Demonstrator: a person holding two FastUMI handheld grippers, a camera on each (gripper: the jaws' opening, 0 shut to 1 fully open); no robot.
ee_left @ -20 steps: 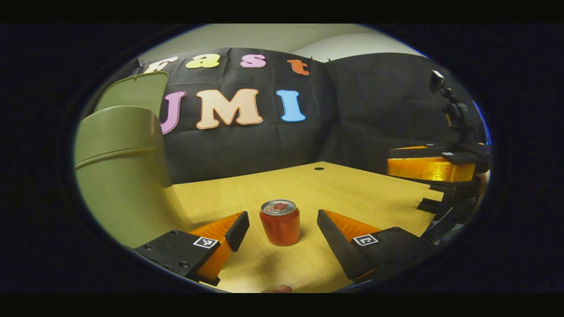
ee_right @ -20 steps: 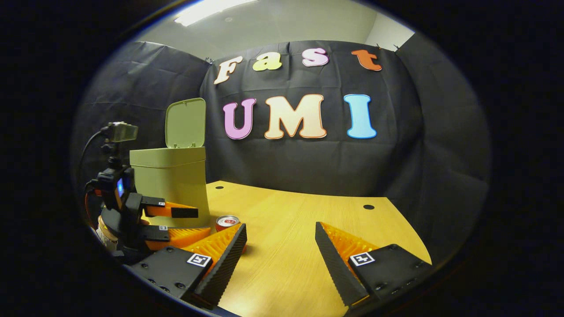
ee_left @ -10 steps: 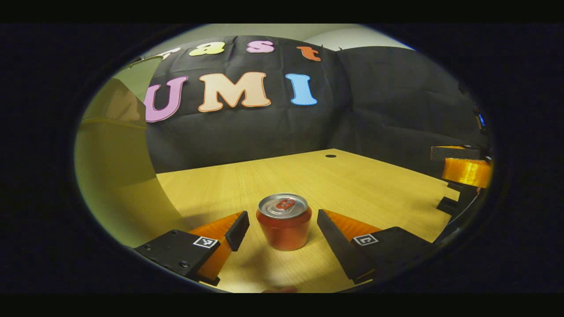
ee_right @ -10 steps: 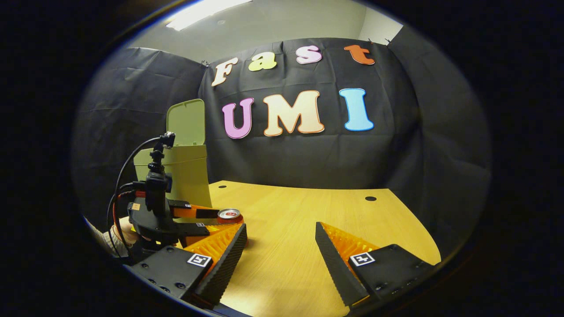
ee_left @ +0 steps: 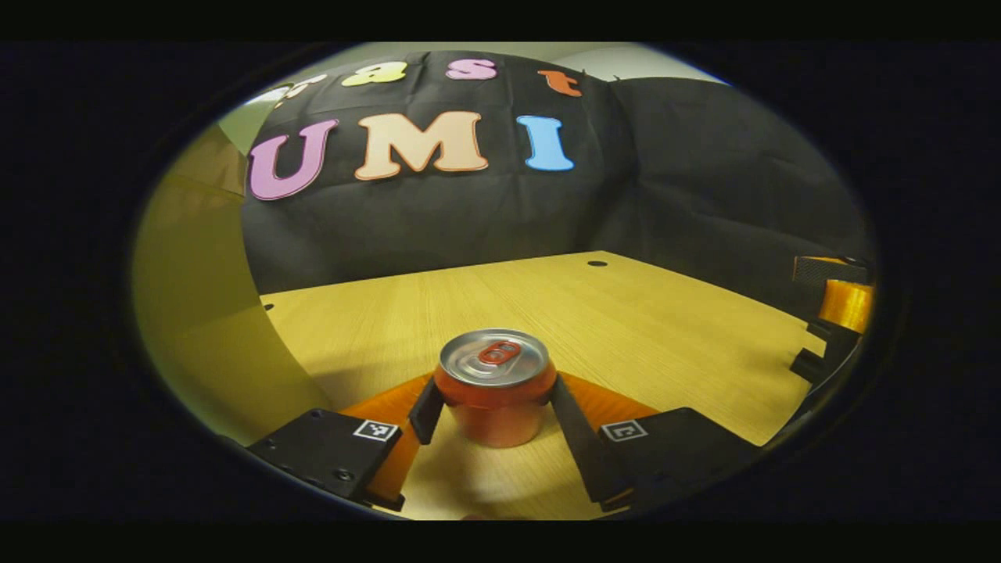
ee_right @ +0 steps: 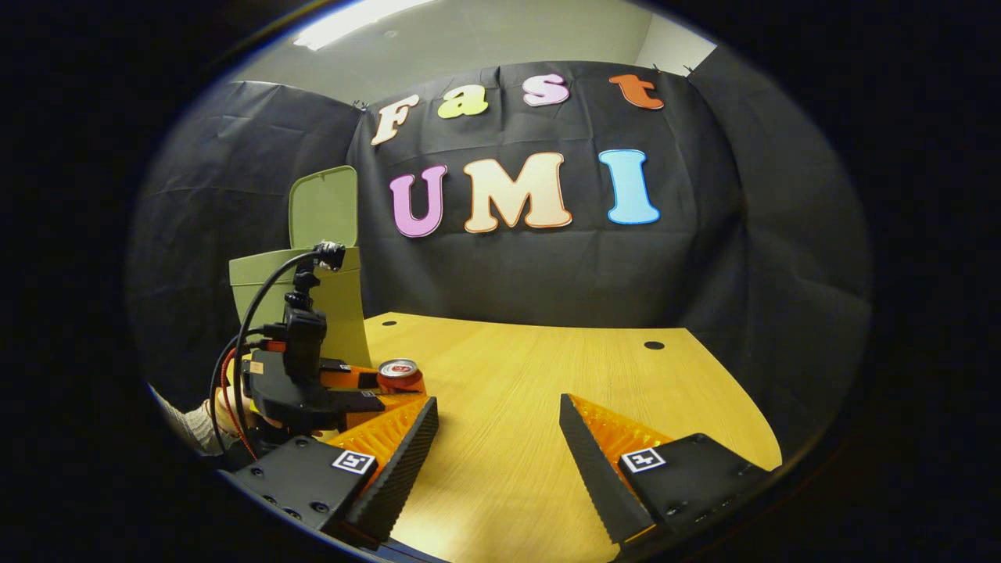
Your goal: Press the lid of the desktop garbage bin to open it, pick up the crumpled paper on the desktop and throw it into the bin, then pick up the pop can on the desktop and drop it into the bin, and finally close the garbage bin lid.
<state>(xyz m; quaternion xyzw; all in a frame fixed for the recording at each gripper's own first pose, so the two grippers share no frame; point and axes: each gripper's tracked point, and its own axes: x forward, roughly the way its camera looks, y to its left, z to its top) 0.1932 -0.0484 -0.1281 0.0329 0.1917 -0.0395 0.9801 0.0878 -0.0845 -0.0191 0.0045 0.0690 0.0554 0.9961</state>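
The wooden desktop [ee_left: 626, 313] is stretching ahead of both grippers. The green garbage bin [ee_right: 332, 309], lid [ee_right: 323, 206] standing up, is sitting just left of the left gripper [ee_left: 493, 403], closer against it than a second ago. That gripper's fingers, spread wide a second ago, are now pressing both sides of the upright pop can [ee_left: 494, 383], which is resting on the desktop between them. The right gripper [ee_right: 496, 438] is hovering well to the right with its fingers spread, gripping nothing.
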